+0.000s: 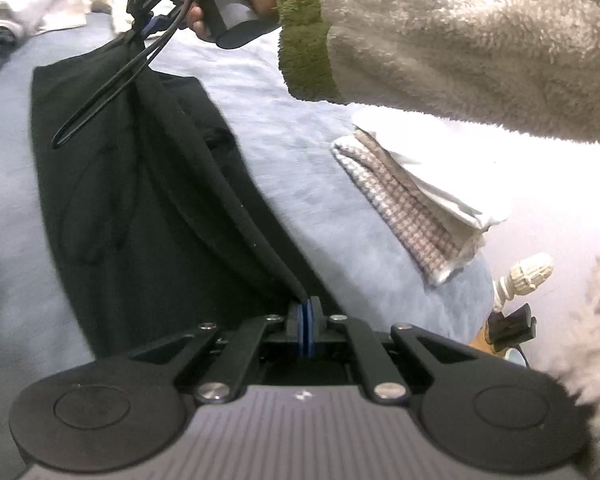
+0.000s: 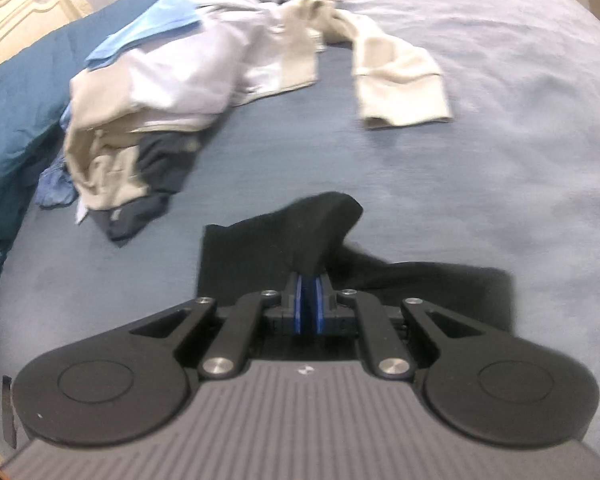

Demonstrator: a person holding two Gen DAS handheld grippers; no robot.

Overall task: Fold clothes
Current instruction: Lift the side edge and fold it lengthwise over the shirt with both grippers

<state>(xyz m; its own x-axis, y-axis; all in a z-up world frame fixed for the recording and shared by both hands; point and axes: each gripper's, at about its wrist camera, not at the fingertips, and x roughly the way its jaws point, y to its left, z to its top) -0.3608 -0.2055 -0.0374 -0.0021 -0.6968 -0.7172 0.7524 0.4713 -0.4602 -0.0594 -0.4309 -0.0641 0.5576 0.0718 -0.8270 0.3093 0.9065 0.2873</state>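
A black garment (image 1: 140, 208) lies stretched over the blue-grey bed cover (image 1: 260, 120). My left gripper (image 1: 307, 304) is shut on one edge of it, and the cloth runs taut from its blue pads up to the far end. There my right gripper (image 1: 138, 34), held in a hand in a fleecy sleeve, pinches the other corner. In the right wrist view the right gripper (image 2: 309, 280) is shut on a raised fold of the black garment (image 2: 280, 240), and the rest of the cloth lies flat below it.
A heap of unfolded clothes (image 2: 160, 80) in white, beige, light blue and dark grey lies at the back left, with a beige piece (image 2: 396, 80) beside it. A stack of folded checked and white cloth (image 1: 416, 204) sits at the right. A dark blue duvet (image 2: 20, 92) lies on the left.
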